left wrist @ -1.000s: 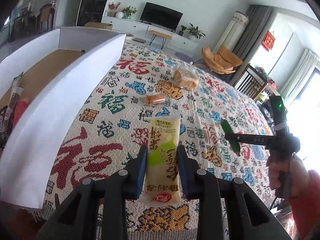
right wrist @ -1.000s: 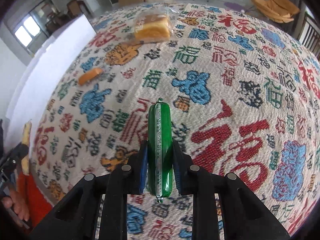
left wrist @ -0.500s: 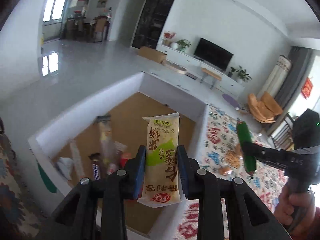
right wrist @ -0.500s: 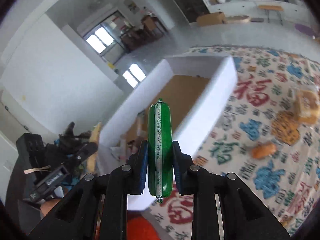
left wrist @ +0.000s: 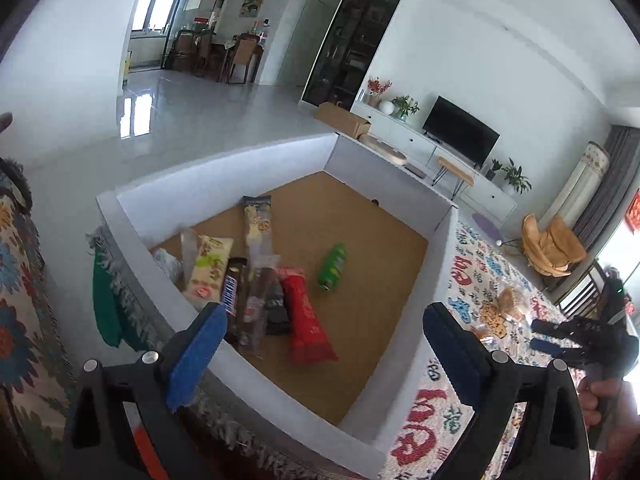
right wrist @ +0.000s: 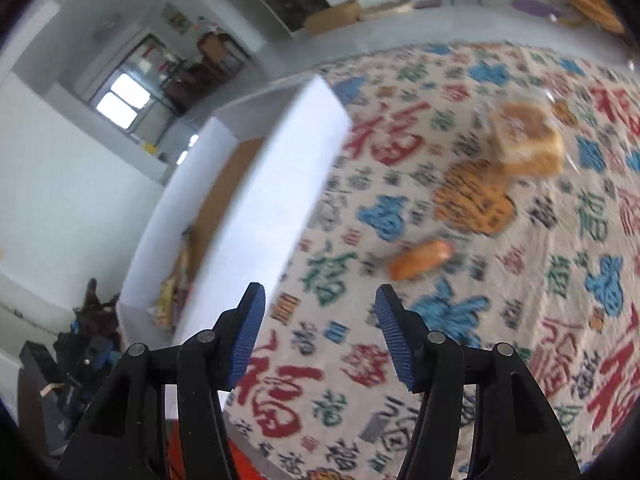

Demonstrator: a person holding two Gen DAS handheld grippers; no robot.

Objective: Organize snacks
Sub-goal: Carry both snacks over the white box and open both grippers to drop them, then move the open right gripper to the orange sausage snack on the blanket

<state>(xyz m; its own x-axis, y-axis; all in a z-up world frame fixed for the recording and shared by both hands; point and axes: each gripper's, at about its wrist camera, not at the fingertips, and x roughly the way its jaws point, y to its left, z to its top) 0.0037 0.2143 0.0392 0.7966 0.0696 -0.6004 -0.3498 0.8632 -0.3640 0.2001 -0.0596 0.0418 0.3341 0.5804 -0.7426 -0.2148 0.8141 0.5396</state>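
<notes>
Green sausage [left wrist: 332,267] and yellow-green rice-cracker packet [left wrist: 210,270] lie flat inside the white box [left wrist: 256,152] among other wrapped snacks.

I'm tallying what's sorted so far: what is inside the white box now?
In the white cardboard box lie a green sausage stick, a red packet, a yellow-green rice cracker pack and several more wrappers. Its near wall hides the closest corner.

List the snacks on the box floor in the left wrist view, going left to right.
Pale yellow-green rice cracker packet → dark chocolate bar with blue-white lettering → red foil snack pack → green wrapped sausage. The overlapping packets between them are left out.
</notes>
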